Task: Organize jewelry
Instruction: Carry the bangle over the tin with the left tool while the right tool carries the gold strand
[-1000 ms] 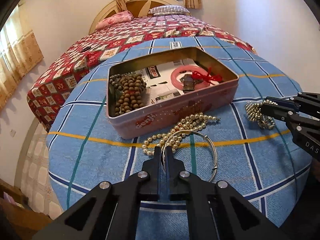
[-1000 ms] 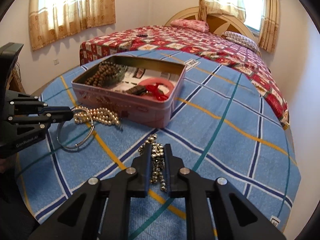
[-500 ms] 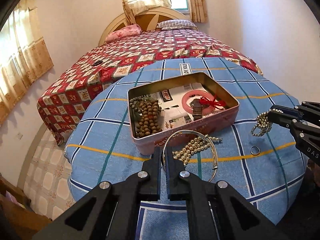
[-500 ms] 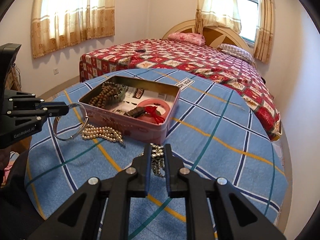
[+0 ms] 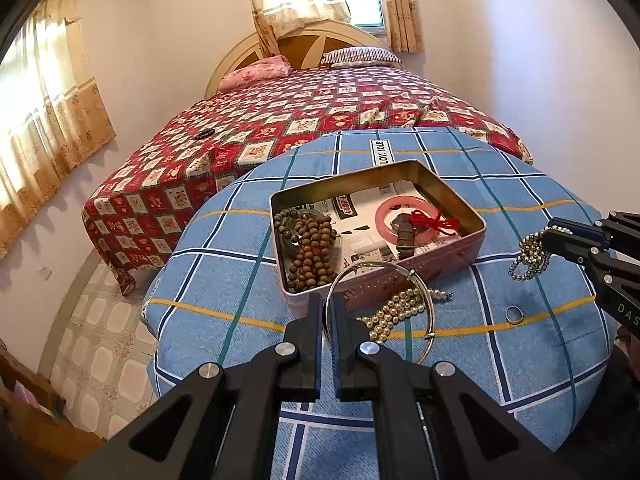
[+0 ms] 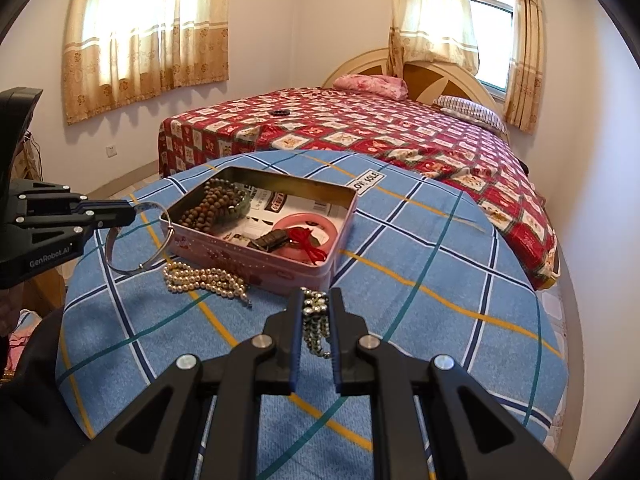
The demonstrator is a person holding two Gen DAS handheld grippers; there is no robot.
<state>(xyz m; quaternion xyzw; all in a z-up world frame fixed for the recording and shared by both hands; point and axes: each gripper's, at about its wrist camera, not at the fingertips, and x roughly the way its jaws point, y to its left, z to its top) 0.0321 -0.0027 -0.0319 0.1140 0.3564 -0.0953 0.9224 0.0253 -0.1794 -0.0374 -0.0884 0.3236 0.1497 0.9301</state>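
My left gripper is shut on the rim of a thin silver bangle, holding it in the air just in front of the pink tin box. In the right wrist view the same bangle hangs from the left gripper beside the tin. My right gripper is shut on a silver bead chain, which dangles above the cloth; the left wrist view shows that chain at the right. A pearl necklace lies against the tin's front wall.
The tin holds brown wooden beads, a pink bangle and a red cord. A small ring lies on the blue checked tablecloth. A bed with a red quilt stands right behind the round table.
Both grippers have risen, each still shut on its piece. The bangle and the bead chain have come up off the cloth, and a small ring now shows on the table.
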